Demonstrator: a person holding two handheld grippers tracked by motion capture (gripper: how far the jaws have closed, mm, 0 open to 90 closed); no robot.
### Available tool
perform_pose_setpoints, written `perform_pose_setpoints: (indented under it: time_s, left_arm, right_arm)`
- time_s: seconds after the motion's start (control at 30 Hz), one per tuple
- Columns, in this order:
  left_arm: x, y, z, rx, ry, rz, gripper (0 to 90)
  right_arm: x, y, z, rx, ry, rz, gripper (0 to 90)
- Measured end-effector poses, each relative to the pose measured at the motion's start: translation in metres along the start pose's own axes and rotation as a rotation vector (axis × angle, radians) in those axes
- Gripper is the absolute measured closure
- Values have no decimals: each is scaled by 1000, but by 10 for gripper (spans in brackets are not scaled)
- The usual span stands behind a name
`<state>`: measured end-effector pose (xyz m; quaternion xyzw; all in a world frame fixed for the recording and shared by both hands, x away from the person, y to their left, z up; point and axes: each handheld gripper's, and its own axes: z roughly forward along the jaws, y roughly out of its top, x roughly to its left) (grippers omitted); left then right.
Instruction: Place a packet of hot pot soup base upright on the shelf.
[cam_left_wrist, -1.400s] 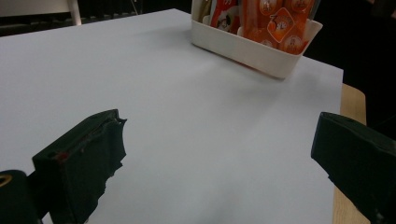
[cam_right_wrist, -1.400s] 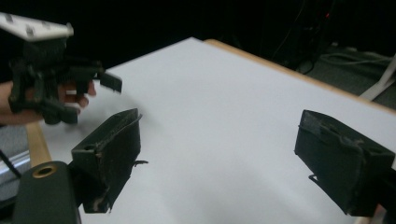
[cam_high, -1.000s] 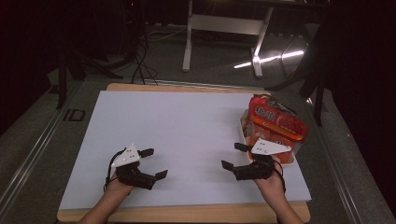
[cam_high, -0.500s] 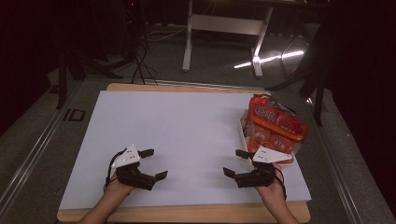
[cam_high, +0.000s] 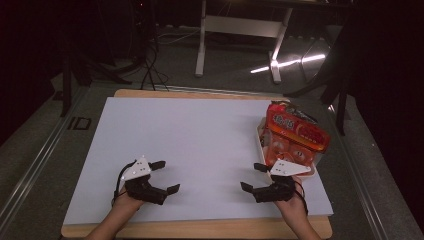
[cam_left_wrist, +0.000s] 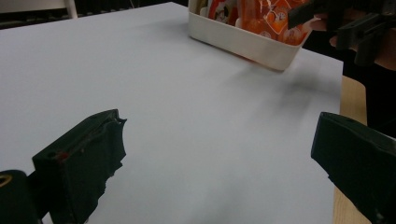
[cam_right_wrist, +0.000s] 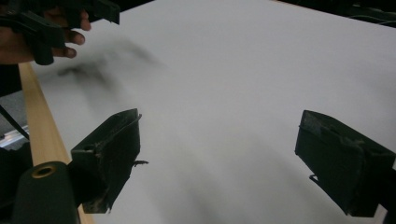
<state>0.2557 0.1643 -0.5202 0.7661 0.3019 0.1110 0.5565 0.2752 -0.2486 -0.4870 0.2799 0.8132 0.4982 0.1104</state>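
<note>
A white tray (cam_high: 260, 138) holding orange snack packets (cam_high: 296, 129) stands at the right edge of the white sheet (cam_high: 200, 135). My right gripper (cam_high: 251, 176) is open just in front of the tray's near end, pointing left, with nothing between its jaws. My left gripper (cam_high: 167, 176) is open near the front left and points right, also holding nothing. In the left gripper view, the open gripper (cam_left_wrist: 219, 126) faces the tray (cam_left_wrist: 243, 42) and packets (cam_left_wrist: 261, 14), with the other gripper (cam_left_wrist: 345, 18) beside them. The right gripper view has the open gripper (cam_right_wrist: 219, 119) over bare sheet.
The sheet lies on a wooden board whose edge (cam_high: 200, 227) runs along the front. A hand with the left gripper (cam_right_wrist: 56, 18) sits at the top left of the right gripper view. Table legs (cam_high: 202, 40) and cables (cam_high: 150, 60) stand on the dark floor beyond.
My right gripper has drawn back a little toward the front edge, away from the tray. The left gripper has stayed put.
</note>
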Motion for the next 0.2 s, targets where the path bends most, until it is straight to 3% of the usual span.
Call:
perform_pose_setpoints:
  time_s: [0.2]
  left_arm:
    - [0, -1, 1, 2, -5, -8, 27]
  right_arm:
    - [-3, -2, 1, 5, -11, 3, 139]
